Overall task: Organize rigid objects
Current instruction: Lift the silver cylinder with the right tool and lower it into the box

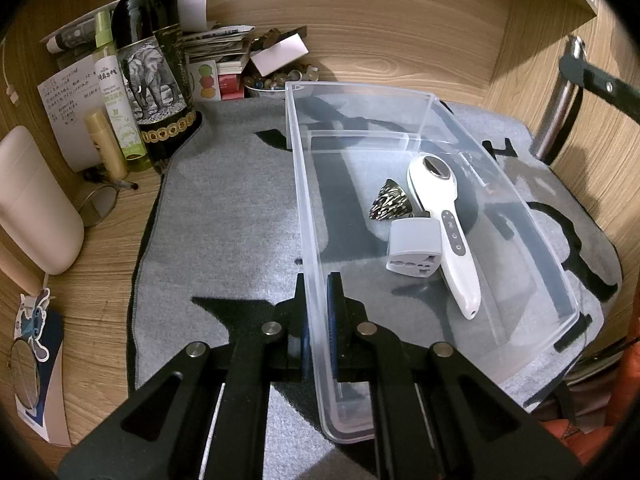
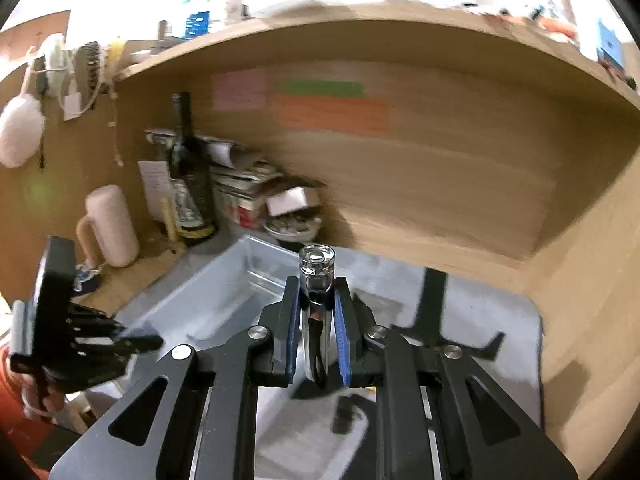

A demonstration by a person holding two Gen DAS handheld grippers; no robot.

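1. Fingers of the left gripper [image 1: 318, 300] are pressed together on the near side wall of the clear plastic bin [image 1: 460, 320], one finger inside and one outside, pinning it to the grey mat [image 1: 224, 208].
2. Fingers of the right gripper [image 2: 318, 312] pinch a chrome cylindrical item [image 2: 316, 280], possibly a small flashlight, upright between the blue pads [image 2: 343, 344]. It is held in the air above the mat, just short of the bin [image 2: 224, 280].
3. Bin contents, left wrist view: a white handheld device [image 1: 448, 216], a grey travel adapter [image 1: 414, 250] resting against it, and a patterned cone-shaped piece [image 1: 390, 202] beside both.
4. Step in hand, by judgement: carrying the chrome item to the bin while the left gripper steadies it.
5. Next move calls for bringing the item over the open bin, lowering it into free floor space away from the three objects, then spreading the fingers.
6. Risk: a round metal body may roll once released; a low release is advisable.
7. View differences: only the left wrist view shows the bin's contents and the elephant-label wine bottle [image 1: 154, 60] sharply. Only the right wrist view shows the held item, the upper shelf [image 2: 360, 36], and the left gripper's body [image 2: 76, 328] from the side. That view is motion-blurred.
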